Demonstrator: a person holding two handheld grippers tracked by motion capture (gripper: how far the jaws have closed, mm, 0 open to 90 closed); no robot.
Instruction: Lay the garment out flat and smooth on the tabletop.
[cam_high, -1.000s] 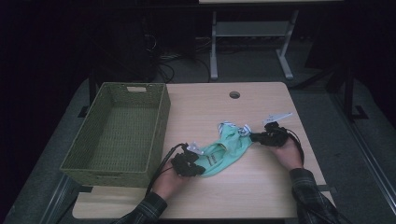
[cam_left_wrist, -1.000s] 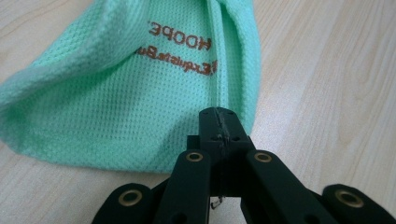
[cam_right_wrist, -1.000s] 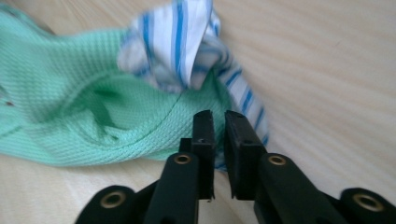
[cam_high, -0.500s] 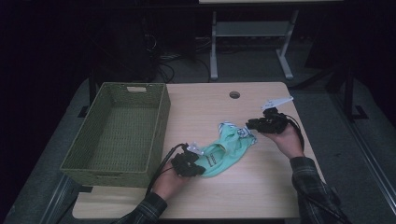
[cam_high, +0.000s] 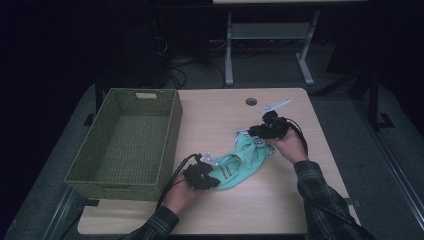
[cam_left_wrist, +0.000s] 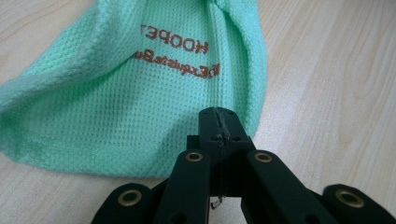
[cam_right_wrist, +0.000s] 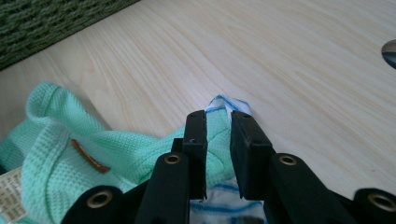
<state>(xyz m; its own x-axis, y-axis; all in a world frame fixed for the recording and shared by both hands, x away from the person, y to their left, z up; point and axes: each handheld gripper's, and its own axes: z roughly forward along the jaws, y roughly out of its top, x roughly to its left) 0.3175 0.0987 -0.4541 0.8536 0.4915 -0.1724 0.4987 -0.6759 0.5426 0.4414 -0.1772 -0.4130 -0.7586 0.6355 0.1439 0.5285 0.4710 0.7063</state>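
The green shirt (cam_high: 243, 159) lies stretched across the wooden table (cam_high: 280, 210), just right of the woven basket (cam_high: 125, 145). The left gripper (cam_high: 209, 181) is clamped tight on its near hem, while the right gripper (cam_high: 252, 131) pinches the striped far end, lifting it.

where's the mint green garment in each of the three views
High view: mint green garment lies mid-table, stretched between the two tools.
Left gripper view: it covers the upper left, printed lettering facing the camera, edge pinched in the shut jaws.
Right gripper view: lower left, with a striped edge between the jaws.
Shared landmark: the light wooden table.
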